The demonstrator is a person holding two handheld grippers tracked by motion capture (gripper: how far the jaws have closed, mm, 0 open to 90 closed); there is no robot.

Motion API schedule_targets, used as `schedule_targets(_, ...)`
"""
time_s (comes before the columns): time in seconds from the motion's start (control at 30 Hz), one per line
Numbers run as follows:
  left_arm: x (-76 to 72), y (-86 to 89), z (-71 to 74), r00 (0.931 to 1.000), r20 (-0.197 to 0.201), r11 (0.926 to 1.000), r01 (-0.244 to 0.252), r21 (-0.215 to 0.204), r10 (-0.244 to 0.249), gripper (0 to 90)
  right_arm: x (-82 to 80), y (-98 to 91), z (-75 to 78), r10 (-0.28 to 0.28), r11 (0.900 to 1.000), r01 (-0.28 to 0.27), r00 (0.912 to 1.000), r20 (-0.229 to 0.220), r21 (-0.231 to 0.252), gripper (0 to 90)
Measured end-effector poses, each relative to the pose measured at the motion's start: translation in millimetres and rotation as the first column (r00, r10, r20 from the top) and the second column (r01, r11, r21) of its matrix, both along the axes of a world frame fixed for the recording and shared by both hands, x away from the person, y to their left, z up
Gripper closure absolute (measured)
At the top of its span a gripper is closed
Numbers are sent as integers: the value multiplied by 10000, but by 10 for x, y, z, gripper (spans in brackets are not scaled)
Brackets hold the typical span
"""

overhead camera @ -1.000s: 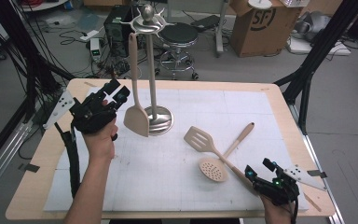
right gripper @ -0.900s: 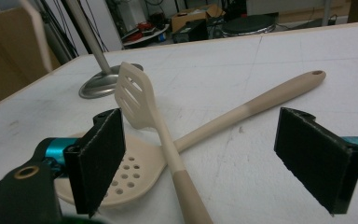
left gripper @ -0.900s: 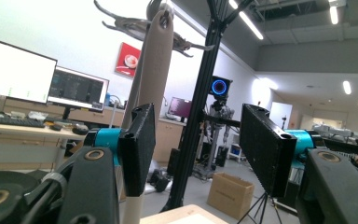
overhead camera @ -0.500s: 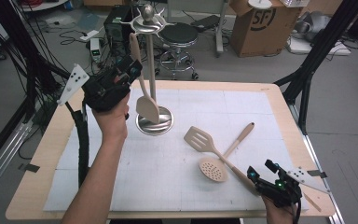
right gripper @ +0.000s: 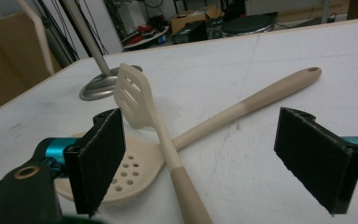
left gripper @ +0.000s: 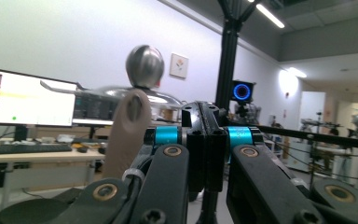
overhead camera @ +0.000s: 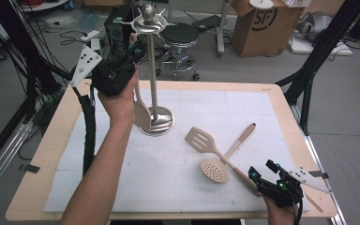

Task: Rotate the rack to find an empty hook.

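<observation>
1. The step in hand looks like hanging the beige silicone solid turner on the tall silver utensil stand with a ball top and hooked arms. The turner stands upright beside the pole, its blade low by the round base and its holed handle end up near the arms
2. The left gripper is raised at the handle's top. Its jaws have just been closing and are clenched together; in the left gripper view the handle sits just left of them, not between them, so what carries the turner cannot be told
3. The right gripper rests released at the table's near edge, jaws wide, facing the beige slotted turner that lies crossed over the beige perforated spoon
4. The next move probably calls for getting the handle's hole onto a hook, then fetching a lying utensil
</observation>
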State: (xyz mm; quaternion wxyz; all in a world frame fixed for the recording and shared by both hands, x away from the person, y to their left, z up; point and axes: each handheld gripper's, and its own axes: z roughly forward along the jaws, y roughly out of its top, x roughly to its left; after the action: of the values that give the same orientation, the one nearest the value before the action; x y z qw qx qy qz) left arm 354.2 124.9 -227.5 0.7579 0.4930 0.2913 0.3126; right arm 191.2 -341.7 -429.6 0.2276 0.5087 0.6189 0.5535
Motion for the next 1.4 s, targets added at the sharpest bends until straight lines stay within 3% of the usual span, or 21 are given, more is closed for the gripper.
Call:
schedule_targets(0.13,102,-2,19,9996,-203,9997,-214,-83,212,898,4,-3,1,-9,10000,9,10000,-25,80,154)
schedule_targets(0.33,132,52,20,9992,-178,9992,-367,-146,365,898,12,-22,-9,-36,10000,37,10000,-65,88,154)
schedule_targets(0.5,189,163,6,9991,-293,9977,-334,-591,317,897,12,-29,-11,-59,10000,59,10000,-2,55,154)
schedule_targets(0.97,348,325,1,9984,-533,9951,-238,-963,187,897,12,-28,-4,-33,10000,34,10000,-68,90,154)
schedule_targets(1.07,302,304,0,9983,-572,9961,-133,-872,83,898,11,-28,-4,-30,10000,31,10000,-45,95,154)
schedule_targets(1.2,168,249,-63,9994,-327,9968,-117,-791,92,898,0,-25,1,-22,10000,23,10000,-48,87,154)
schedule_targets(1.4,-7,61,-166,9996,-251,9983,81,-575,-96,898,-9,-4,12,17,10000,-17,10000,53,35,154)
